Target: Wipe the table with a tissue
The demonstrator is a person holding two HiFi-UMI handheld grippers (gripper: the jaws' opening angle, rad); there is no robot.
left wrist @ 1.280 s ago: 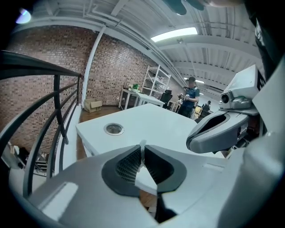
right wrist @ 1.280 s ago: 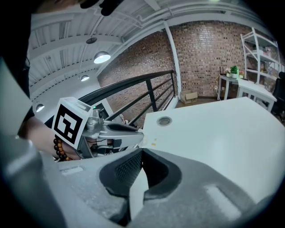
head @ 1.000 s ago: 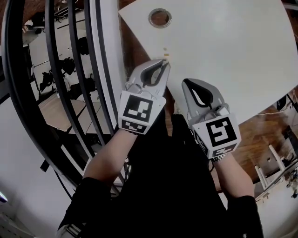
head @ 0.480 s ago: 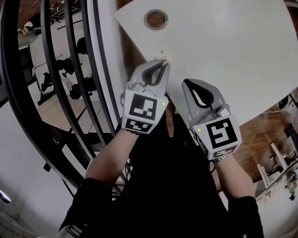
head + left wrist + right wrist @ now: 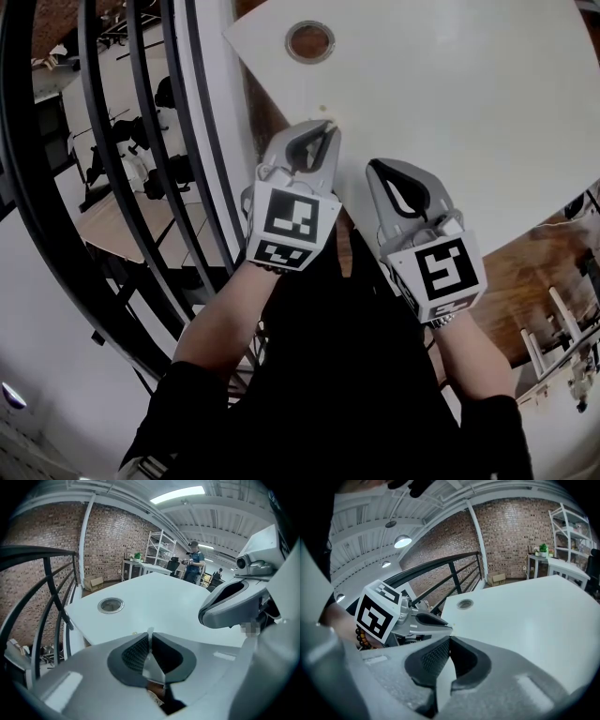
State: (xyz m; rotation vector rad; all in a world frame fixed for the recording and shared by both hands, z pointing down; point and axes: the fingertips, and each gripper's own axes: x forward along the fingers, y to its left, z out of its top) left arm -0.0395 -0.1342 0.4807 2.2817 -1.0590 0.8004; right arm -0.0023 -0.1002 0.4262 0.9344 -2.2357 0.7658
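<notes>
L gripper (image 5: 326,126): jaws closed, empty, tip at worktop (image 5: 469,103) edge | R gripper (image 5: 373,169): jaws closed, empty | tissue: not in any view | handling est.: light, soft, tears easy; pinch bunched fold, not lone corner | specks (image 5: 323,110) on worktop nr L tip

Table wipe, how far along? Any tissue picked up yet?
Not started. Done: nothing; tan specks sit on the white table by its near edge. In hand: nothing; the left gripper and right gripper are both shut and empty, held at that edge. No tissue shows in any view. Left: find a tissue, grip it, wipe the top.
</notes>
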